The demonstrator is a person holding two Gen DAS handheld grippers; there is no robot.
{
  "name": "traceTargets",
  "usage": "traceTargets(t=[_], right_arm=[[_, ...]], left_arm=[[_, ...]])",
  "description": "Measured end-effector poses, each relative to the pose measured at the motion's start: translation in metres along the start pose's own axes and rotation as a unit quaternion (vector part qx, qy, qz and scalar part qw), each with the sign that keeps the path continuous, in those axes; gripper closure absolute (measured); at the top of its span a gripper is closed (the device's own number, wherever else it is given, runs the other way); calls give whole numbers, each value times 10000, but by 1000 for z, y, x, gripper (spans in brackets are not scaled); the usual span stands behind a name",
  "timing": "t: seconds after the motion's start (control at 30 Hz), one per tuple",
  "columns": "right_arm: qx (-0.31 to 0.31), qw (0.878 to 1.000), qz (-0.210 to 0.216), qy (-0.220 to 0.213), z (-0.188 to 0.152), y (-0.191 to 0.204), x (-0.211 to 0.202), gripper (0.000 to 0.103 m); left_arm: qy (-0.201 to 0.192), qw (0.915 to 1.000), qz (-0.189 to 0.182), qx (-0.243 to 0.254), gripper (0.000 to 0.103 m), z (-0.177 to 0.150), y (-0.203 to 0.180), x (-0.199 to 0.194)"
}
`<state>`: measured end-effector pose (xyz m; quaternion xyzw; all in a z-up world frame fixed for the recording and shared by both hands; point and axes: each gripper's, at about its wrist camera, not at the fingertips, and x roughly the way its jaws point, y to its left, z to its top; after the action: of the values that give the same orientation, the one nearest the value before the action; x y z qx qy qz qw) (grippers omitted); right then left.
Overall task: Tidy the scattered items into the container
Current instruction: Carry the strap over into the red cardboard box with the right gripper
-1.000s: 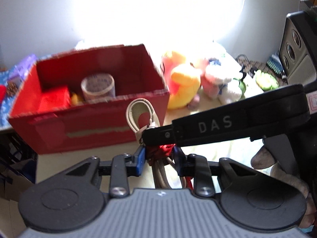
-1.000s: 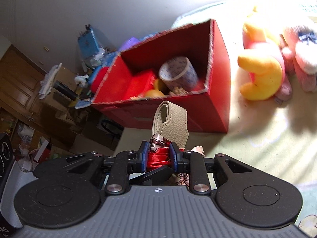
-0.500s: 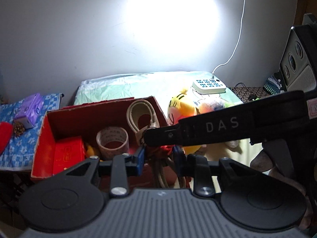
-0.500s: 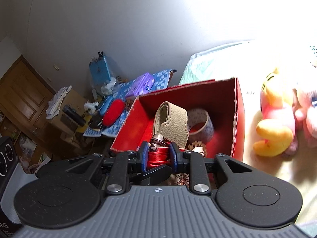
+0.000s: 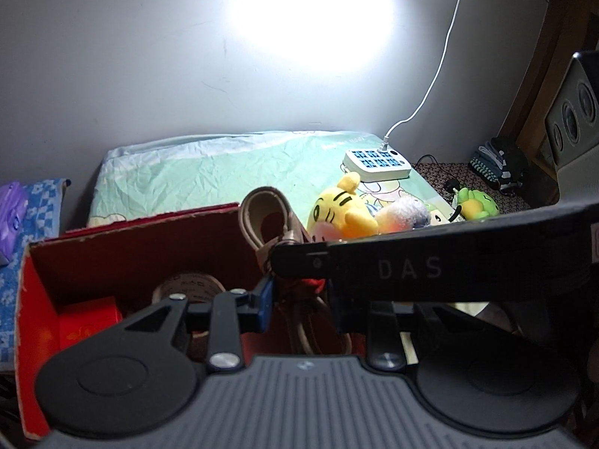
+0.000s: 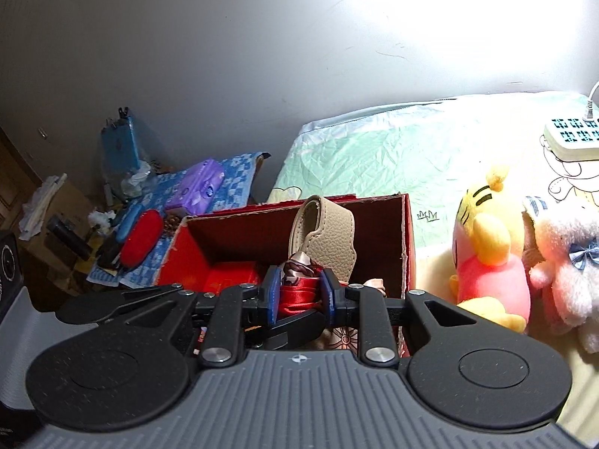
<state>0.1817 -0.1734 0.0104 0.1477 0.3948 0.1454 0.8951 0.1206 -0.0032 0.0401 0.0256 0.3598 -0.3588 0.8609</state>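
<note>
**Item: strap bundle, held over box**

Right gripper [image 6: 300, 293] fingers clamp red satin bundle [image 6: 297, 295] with beige strap [image 6: 324, 230] above red box [image 6: 408, 232]. Left gripper [image 5: 299, 299] grip: cannot tell. Risk: strap loop may catch the box wall on release.

A beige leather strap loop [image 6: 325, 230] with red satin cloth [image 6: 299, 295] stood upright above an open red cardboard box [image 6: 406, 239] on the bed.

I am looking into a home bedroom: a bed with a green cartoon sheet [image 5: 224, 172], plush toys [image 6: 486, 258] beside it, a power strip [image 5: 376, 160] on it.
</note>
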Motion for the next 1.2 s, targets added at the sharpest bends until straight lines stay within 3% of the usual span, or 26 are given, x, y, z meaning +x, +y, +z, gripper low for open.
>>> traceTargets(t=[0.17,0.57,0.83,1.2], right_arm=[[93,9990,-269,356,1,-6,30,79],[-335,9883,-992,1107,1,4,78,81],[-617,9832,-1324,1097,3,12,85,84],[290,9922,-968,735,3,-2,58,80]], left_arm=[[338,9992,-200,-75,76,-4,21,33],[1029,9925,-463,-471,76,-16,50,81],[1089,9912,-391,-644,80,-15,51,91],[1177,9875,-333,-998,80,-22,70,86]])
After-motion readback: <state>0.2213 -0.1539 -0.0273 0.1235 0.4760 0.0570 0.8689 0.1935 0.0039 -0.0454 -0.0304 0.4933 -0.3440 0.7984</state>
